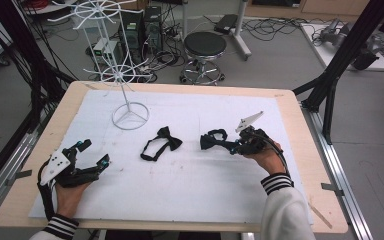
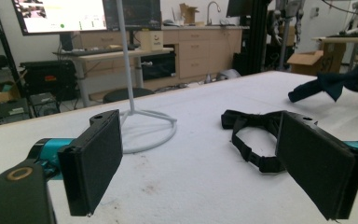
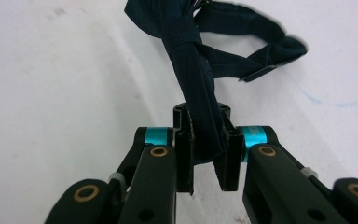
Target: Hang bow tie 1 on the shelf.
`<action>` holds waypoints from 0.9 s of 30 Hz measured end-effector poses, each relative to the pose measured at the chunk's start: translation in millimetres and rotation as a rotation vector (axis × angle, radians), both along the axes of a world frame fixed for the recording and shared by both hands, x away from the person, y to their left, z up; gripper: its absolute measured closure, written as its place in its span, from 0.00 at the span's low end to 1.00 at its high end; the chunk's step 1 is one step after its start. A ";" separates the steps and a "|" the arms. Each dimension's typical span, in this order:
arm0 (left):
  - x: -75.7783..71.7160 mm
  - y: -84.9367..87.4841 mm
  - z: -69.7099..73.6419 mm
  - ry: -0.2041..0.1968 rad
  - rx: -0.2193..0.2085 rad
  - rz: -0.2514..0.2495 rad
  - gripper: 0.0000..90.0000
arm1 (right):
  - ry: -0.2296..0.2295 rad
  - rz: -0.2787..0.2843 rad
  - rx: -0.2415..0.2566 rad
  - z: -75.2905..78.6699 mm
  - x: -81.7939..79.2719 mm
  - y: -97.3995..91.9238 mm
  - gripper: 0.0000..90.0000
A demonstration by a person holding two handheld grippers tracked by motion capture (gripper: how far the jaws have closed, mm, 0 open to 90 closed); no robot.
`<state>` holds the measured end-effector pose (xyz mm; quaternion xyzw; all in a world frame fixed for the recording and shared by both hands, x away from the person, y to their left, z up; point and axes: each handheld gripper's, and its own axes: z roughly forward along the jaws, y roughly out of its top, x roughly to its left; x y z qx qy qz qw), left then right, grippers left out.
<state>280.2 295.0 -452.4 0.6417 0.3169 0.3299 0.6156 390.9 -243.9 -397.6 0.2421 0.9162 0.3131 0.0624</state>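
We see the right gripper near the right edge of the white foam sheet that covers the wooden tabletop; its 2 jaws are pinching a dark navy fabric bow tie, raised off the sheet. In the right gripper view the jaws hide the clamped part of that bow tie, and its top is cut off by the frame. The left gripper rests near the sheet's left edge, jaws spread wide with nothing between them. A second, black bow tie with a strap lies flat at the sheet's middle; in the left gripper view the right jaw covers part of it. A white wire display stand sits toward the far left corner.
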 end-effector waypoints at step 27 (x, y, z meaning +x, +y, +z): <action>41.5 -38.7 74.2 0.097 0.040 -0.327 0.17 | -0.089 0.095 0.325 36.0 -24.5 15.3 0.89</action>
